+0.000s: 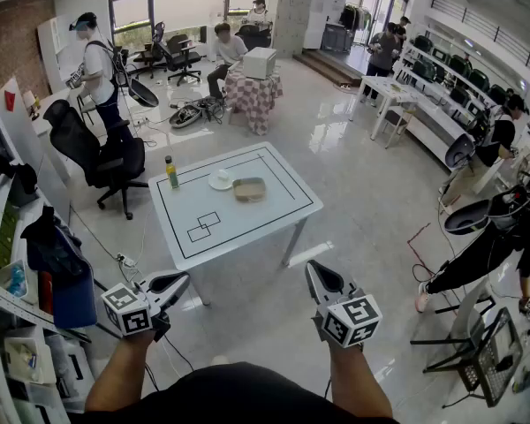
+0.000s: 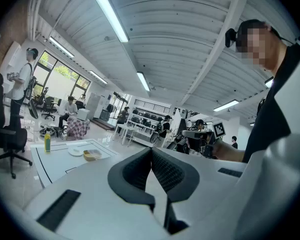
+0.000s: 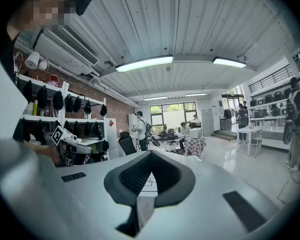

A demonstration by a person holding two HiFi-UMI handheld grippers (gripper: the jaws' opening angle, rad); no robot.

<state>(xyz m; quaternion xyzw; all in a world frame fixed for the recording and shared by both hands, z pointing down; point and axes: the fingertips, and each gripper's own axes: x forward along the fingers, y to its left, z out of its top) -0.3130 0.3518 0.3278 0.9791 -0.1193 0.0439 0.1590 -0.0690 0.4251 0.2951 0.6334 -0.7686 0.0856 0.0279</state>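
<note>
Both grippers are held low over the shiny floor, short of a white table (image 1: 238,223) with black lines. On the table stand a green bottle (image 1: 171,173), a white plate (image 1: 221,181) and a tan bowl (image 1: 249,189). My left gripper (image 1: 172,281) is shut and holds nothing; its fingertips meet in the left gripper view (image 2: 151,150). That view shows the bottle (image 2: 47,143), the plate (image 2: 76,151) and the bowl (image 2: 92,155) far off at the left. My right gripper (image 1: 318,276) is also shut and empty (image 3: 150,154), and it points toward the table.
A black office chair (image 1: 106,157) stands left of the table. Shelves (image 1: 18,263) with bags line the left wall. At the right are black stands and gear (image 1: 486,237). Farther back are a checked-cloth table (image 1: 253,91), white desks (image 1: 393,91) and several people.
</note>
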